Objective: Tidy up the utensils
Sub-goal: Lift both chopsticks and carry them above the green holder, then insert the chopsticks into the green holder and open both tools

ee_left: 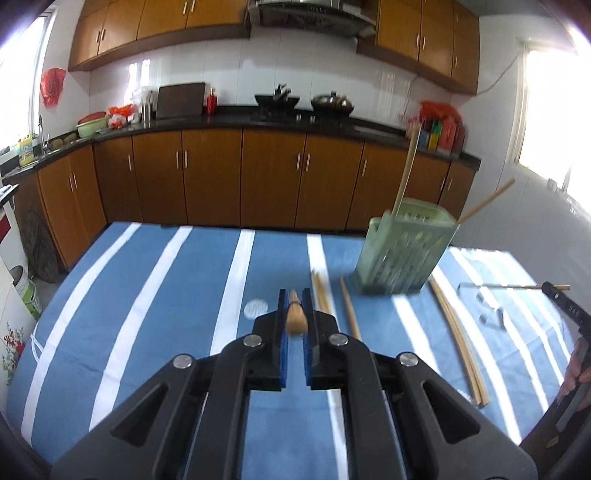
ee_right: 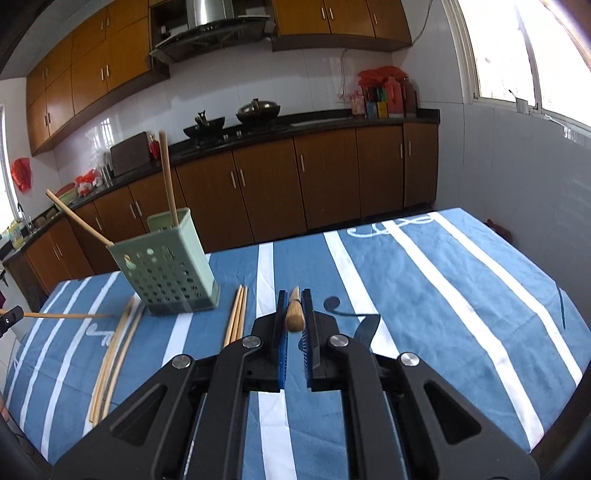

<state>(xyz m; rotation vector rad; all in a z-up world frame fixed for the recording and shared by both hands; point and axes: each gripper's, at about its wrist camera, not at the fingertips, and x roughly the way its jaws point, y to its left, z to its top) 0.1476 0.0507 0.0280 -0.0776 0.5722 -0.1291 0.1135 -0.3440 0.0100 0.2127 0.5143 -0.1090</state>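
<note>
The left gripper [ee_left: 294, 300] is clamped on a chopstick [ee_left: 295, 316], held above the striped tabletop [ee_left: 155, 295] short of the green utensil holder [ee_left: 402, 251]. The right gripper [ee_right: 294, 300] likewise pinches a second chopstick [ee_right: 294, 312] just right of that holder, which already contains two sticks. Loose chopsticks [ee_right: 236, 317] lie flat on the cloth on both sides of the holder.

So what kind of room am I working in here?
A home kitchen, most likely: wooden cabinets under a dark countertop, a wok on the stove beneath a range hood, and a table with a striped blue cloth.
</note>
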